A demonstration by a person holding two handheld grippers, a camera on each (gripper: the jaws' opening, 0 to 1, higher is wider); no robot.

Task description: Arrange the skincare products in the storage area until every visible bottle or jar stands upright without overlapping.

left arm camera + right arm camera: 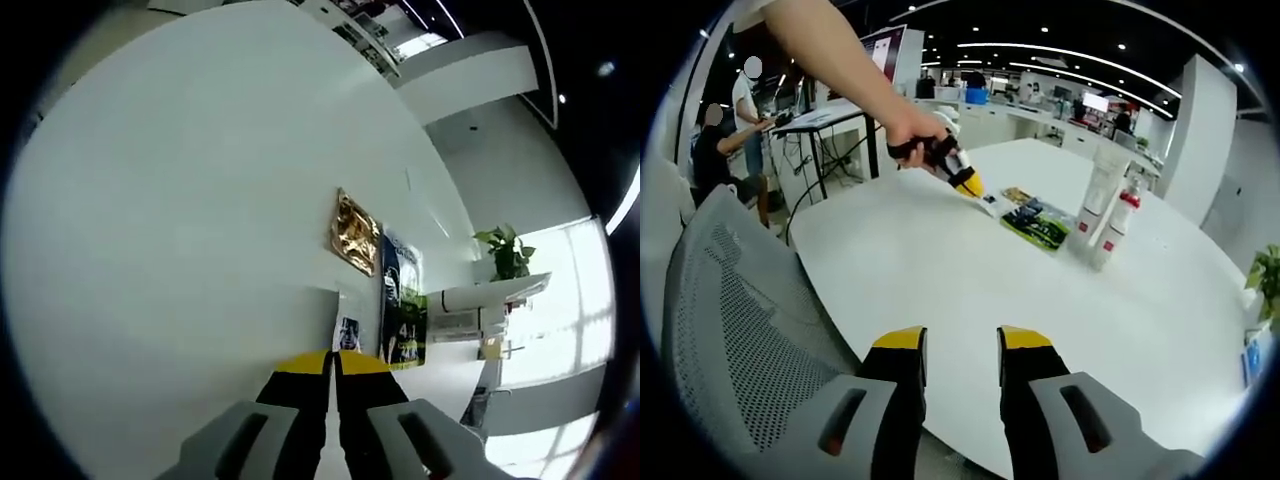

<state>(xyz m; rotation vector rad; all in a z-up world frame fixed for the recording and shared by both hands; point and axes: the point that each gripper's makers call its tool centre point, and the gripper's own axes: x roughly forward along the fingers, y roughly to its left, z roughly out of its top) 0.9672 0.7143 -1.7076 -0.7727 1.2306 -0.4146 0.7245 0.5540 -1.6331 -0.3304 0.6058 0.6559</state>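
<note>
The big white desk (940, 290) has lots of bare room near its front edge. A grey mesh chair (730, 330) sits just outside that edge. Two tall skincare bottles (1102, 215) stand upright past the desk's middle, beside flat packets (1037, 222). The right claw (961, 342) is apart. The left claw (333, 362) is pressed together, holding nothing.
</note>
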